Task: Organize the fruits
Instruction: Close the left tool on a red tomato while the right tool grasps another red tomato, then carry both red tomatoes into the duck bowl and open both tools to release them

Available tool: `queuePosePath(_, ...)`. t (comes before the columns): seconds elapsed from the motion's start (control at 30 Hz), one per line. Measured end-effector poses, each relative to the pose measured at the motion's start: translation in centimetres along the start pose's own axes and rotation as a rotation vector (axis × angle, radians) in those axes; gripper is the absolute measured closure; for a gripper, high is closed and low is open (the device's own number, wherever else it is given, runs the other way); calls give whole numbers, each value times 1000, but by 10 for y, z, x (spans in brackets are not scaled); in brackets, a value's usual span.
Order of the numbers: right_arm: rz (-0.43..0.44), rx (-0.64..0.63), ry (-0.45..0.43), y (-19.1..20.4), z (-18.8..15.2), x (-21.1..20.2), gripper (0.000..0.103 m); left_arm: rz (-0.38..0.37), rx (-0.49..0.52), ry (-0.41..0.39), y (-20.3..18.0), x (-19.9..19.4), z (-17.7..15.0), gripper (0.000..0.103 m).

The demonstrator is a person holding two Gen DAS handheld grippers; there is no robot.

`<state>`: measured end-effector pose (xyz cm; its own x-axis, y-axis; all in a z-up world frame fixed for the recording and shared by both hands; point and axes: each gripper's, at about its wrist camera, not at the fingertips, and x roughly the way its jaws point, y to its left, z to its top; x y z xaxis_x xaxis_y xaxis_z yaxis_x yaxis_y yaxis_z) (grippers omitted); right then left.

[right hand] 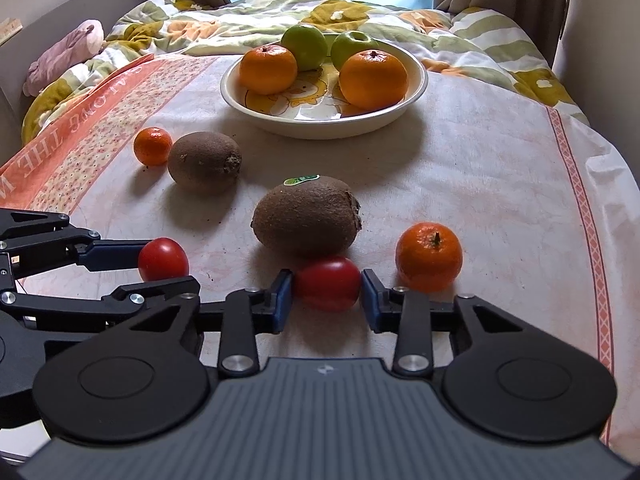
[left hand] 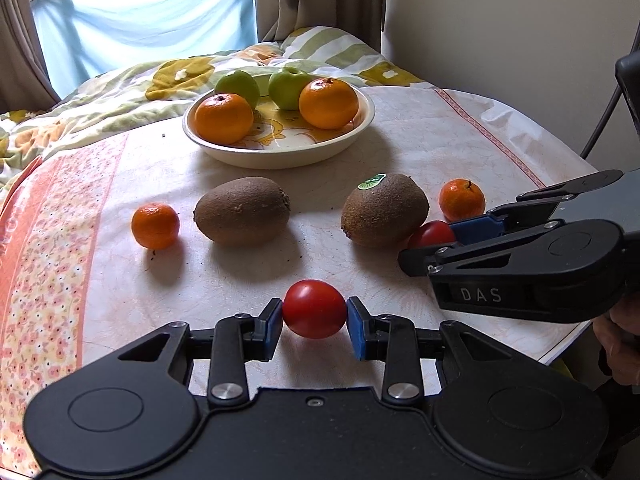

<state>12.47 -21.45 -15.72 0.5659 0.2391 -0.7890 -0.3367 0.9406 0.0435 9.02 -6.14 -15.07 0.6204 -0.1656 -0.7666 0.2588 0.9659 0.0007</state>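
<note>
My left gripper (left hand: pixel 314 320) is shut on a red tomato (left hand: pixel 314 308) that sits low over the tablecloth; the same pair shows in the right wrist view, left gripper (right hand: pixel 166 264) and tomato (right hand: pixel 163 258). The right gripper (right hand: pixel 328 296) is shut on a second red tomato (right hand: pixel 328 280), which lies against the stickered kiwi (right hand: pixel 306 216). Two kiwis (left hand: pixel 242 210) (left hand: pixel 384 210) and two small mandarins (left hand: pixel 155 226) (left hand: pixel 462 200) lie loose on the cloth. Behind them a cream bowl (left hand: pixel 280 160) holds two oranges and two green apples.
The table's right edge (left hand: pixel 560 344) runs close beside the right gripper, with a person's hand (left hand: pixel 620 340) past it. A patterned quilt (right hand: pixel 360 12) lies behind the bowl, a pink plush toy (right hand: pixel 64 56) at far left. Curtains and a window are beyond.
</note>
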Motion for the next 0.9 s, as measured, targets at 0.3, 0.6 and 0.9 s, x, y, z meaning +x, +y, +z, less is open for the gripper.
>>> queuePosePath(0.3, 23, 16, -17, -4, 2, -23, 52, 7, -55, -7, 2, -18, 8, 65)
queuePosePath(0.6, 49, 8, -74, -16, 25, -68, 52, 61, -109, -57, 2, -61, 36, 65)
queuePosePath(0.9, 43, -15, -142, -24, 69, -85, 52, 95, -100, -129, 18, -76, 87, 65)
